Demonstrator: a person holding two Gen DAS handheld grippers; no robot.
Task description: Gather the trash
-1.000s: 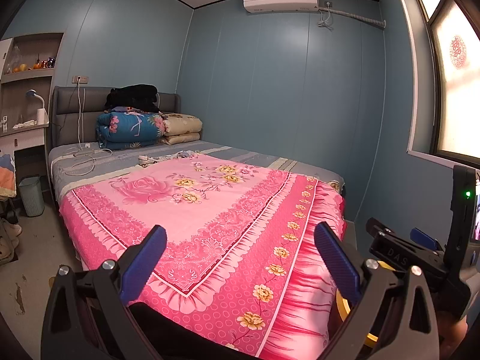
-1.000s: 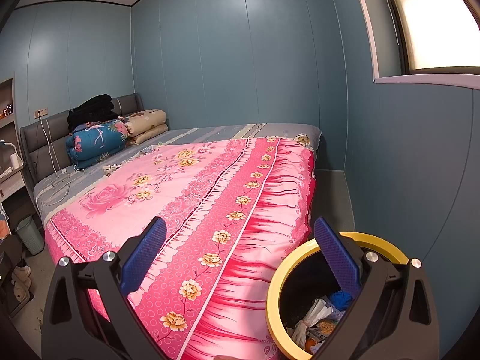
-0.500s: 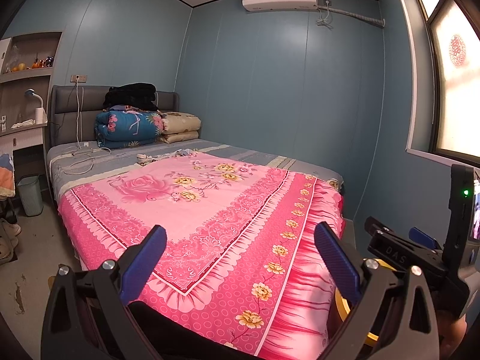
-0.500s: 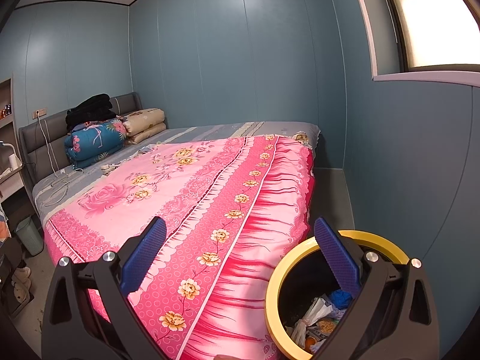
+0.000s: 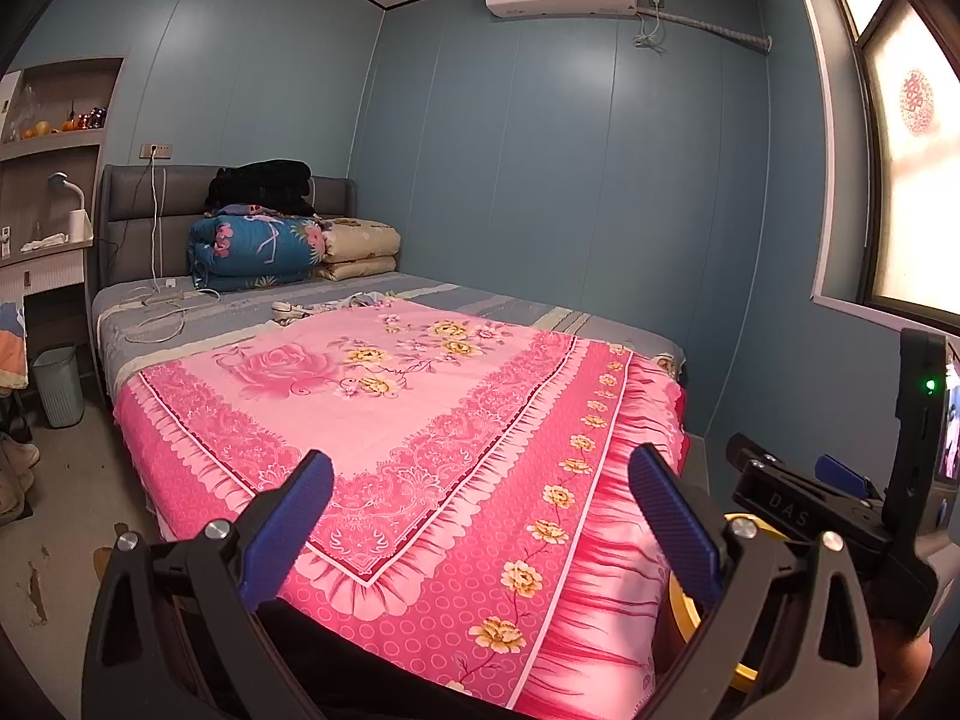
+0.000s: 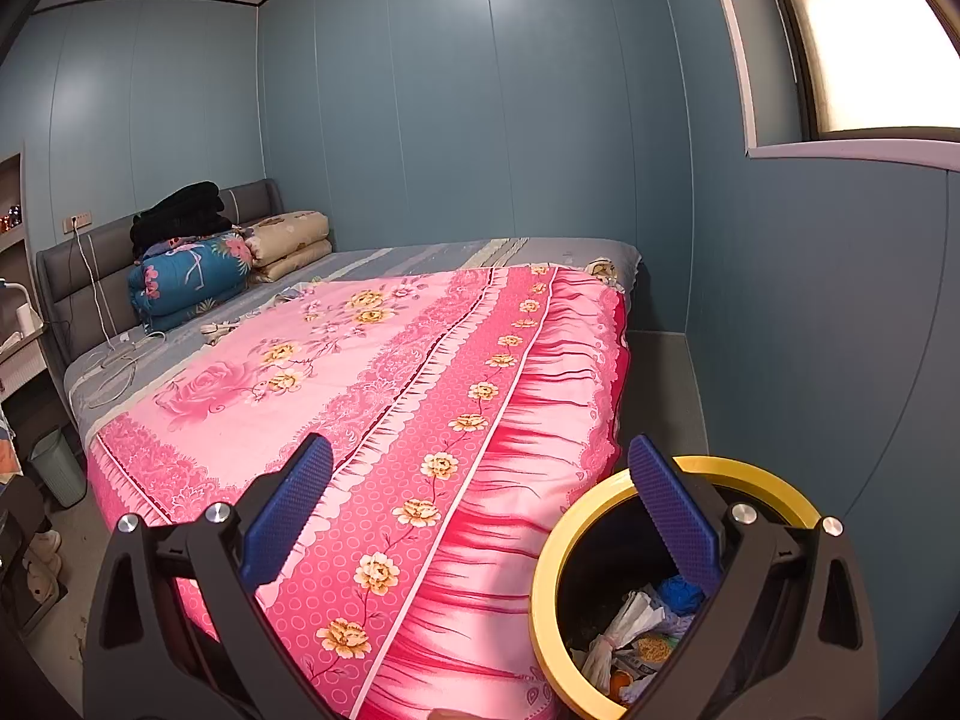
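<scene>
Since 1 s ago both views shifted only a little toward the bed (image 5: 420, 420); the left gripper (image 5: 480, 516) and right gripper (image 6: 480, 510) stay spread wide w/ nothing between the fingers. The trash (image 6: 636, 630) lies in the yellow-rimmed bin (image 6: 543, 576), on the floor just beside the bed's foot corner, under the right gripper. It looks like light, soft, crinkly bags and wrappers, so I think pinch a bunched fold, not smooth film, which may slip.

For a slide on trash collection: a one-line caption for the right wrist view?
Open right gripper above a yellow-rimmed bin of trash beside the pink bed.
</scene>
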